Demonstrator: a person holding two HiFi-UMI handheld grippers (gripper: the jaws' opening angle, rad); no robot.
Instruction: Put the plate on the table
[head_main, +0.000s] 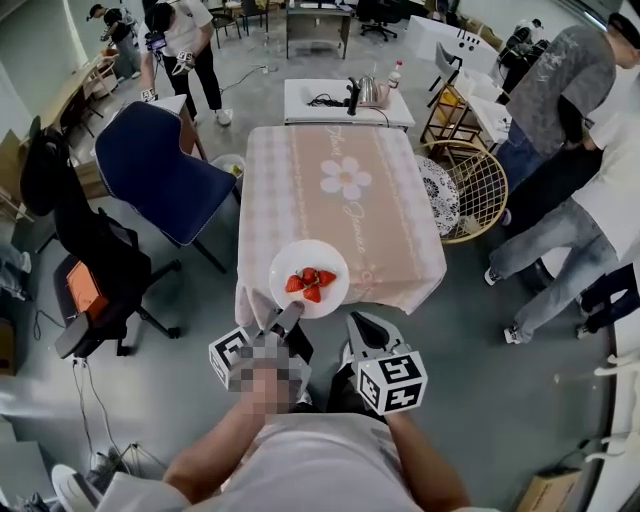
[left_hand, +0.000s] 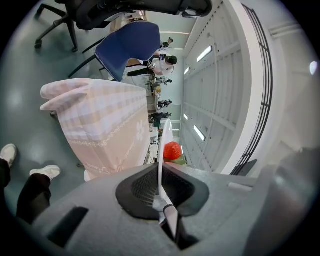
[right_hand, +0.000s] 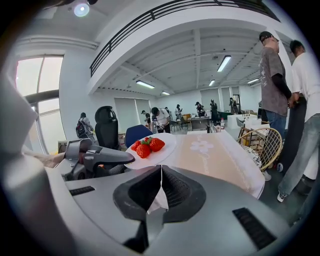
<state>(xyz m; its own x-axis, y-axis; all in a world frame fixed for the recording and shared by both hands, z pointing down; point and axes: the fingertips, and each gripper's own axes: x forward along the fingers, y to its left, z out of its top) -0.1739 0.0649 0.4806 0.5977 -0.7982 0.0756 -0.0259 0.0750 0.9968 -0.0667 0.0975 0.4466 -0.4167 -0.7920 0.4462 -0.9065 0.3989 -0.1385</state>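
Left gripper (head_main: 287, 316) clamps the near rim of the round white plate (head_main: 312, 255), seemingly stiff, slick and breakable, red strawberries (head_main: 311, 283) loose aboard, over the pink-checked clothed table (head_main: 340, 210) edge; right gripper (head_main: 362, 325) jaws together, empty.

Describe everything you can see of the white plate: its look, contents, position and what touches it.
The plate is round, white and glossy, probably ceramic, with a shallow raised rim. It lies roughly level and carries a few red strawberries near its middle. The left gripper is shut on its near rim. The plate is over the near edge of the pink checked tablecloth; whether it rests there cannot be told.
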